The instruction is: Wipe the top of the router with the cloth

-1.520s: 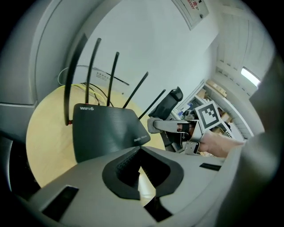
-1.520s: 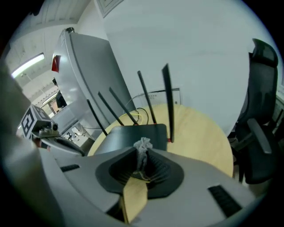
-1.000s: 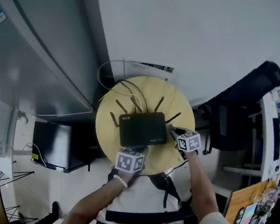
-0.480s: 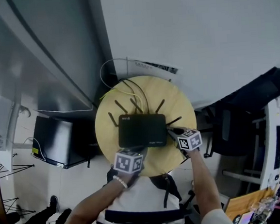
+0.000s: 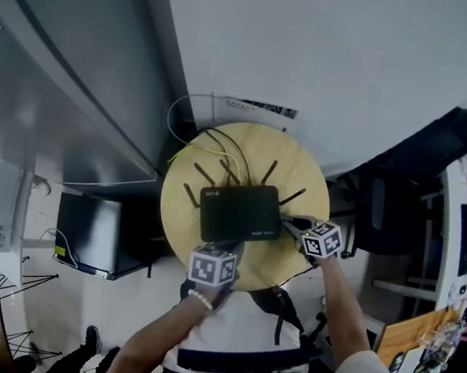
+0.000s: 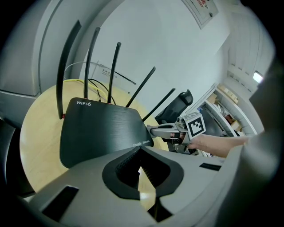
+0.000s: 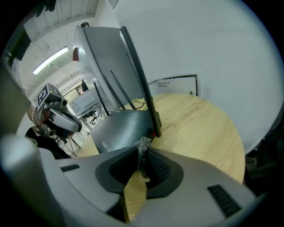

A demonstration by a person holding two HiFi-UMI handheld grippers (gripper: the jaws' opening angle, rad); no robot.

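Pinches a grey cloth (image 7: 142, 143) in the right hand-held gripper (image 5: 287, 221), just off the right end of the black router (image 5: 239, 213), set long-axis left to right on the surface (image 5: 298, 166). Holds the left hand-held gripper (image 5: 225, 247) closed, empty, at the router's near edge. Likely calls for a leftward sweep.

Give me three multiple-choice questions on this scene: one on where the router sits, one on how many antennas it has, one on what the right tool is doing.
1. Where does the router sit?
A. on the floor
B. on the round wooden table
C. on a chair

2. How many antennas does it have?
A. two
B. eight
C. five

3. The right tool is:
A. shut on a scrap of grey cloth
B. wide open and empty
C. shut on a yellow cable

Answers:
1 B, the head view shows the black box lying on the pale round top.
2 C, five rods rise along its far edge.
3 A, frayed grey fabric is pinched at the jaw tips.
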